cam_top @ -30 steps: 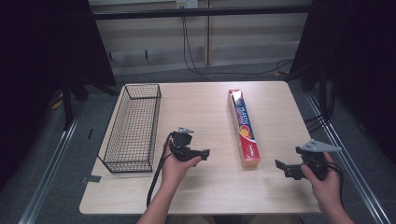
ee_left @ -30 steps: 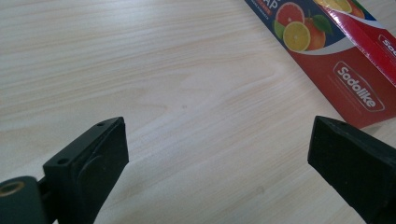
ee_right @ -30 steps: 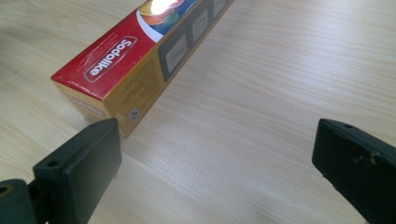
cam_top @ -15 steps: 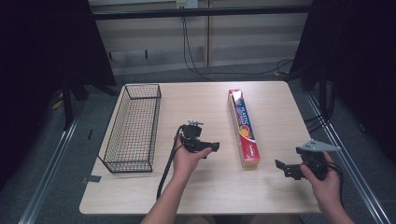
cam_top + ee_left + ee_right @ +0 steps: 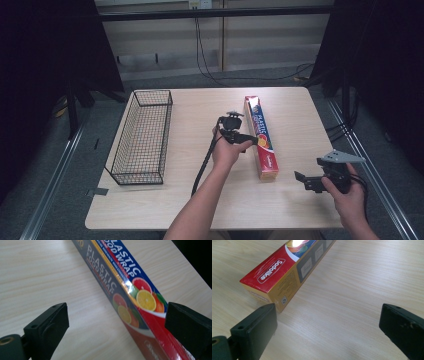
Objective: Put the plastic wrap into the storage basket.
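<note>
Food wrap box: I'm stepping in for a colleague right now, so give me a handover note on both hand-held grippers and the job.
Left hand-held gripper: open, jaws straddling the middle of the food wrap box, not yet closed on it.
Right hand-held gripper: open, holding nothing, near the table's right front, aimed at the box's near end.
Box: lies flat on the table, right of centre.
Wire basket: at the table's left, nothing in it.
Done: approach to the box.
Left: probably close on the box, lift it, and perhaps carry it to the basket.
</note>
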`<action>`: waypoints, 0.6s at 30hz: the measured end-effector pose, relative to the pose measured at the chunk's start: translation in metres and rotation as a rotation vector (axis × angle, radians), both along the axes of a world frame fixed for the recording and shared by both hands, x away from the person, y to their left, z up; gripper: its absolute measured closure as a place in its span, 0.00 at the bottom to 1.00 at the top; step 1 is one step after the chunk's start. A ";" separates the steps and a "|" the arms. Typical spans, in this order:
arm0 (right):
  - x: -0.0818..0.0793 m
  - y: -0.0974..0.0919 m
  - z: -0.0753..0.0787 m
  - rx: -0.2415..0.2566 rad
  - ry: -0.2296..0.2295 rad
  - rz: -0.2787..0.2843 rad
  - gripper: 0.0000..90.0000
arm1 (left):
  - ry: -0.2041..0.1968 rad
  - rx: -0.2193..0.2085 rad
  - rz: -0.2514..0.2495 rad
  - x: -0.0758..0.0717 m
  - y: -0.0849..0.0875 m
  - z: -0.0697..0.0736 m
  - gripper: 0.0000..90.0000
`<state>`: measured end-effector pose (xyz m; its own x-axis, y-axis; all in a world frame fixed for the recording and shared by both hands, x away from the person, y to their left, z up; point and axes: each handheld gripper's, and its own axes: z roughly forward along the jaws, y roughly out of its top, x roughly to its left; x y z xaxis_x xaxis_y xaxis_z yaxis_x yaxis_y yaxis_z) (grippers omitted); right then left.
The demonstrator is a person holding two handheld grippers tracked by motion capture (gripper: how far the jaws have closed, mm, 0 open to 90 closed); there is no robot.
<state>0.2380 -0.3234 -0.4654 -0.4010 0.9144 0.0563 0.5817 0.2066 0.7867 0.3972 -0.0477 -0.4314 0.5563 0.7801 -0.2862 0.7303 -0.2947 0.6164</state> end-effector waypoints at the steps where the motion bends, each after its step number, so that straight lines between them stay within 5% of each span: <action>1: 0.000 0.000 0.000 -0.001 -0.001 0.005 0.02 | 0.000 0.000 0.000 0.000 0.000 0.000 0.06; 8: 0.000 0.000 0.001 0.005 -0.007 0.000 0.02 | 0.001 0.002 0.018 0.011 -0.033 0.001 0.06; 18: -0.001 -0.002 0.002 0.014 -0.007 0.000 0.02 | 0.002 0.041 0.064 0.025 -0.050 -0.014 0.08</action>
<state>0.2370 -0.3249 -0.4638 -0.4010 0.9136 0.0667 0.5762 0.1949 0.7938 0.4221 -0.0974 -0.4451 0.5044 0.8252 -0.2542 0.7497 -0.2725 0.6031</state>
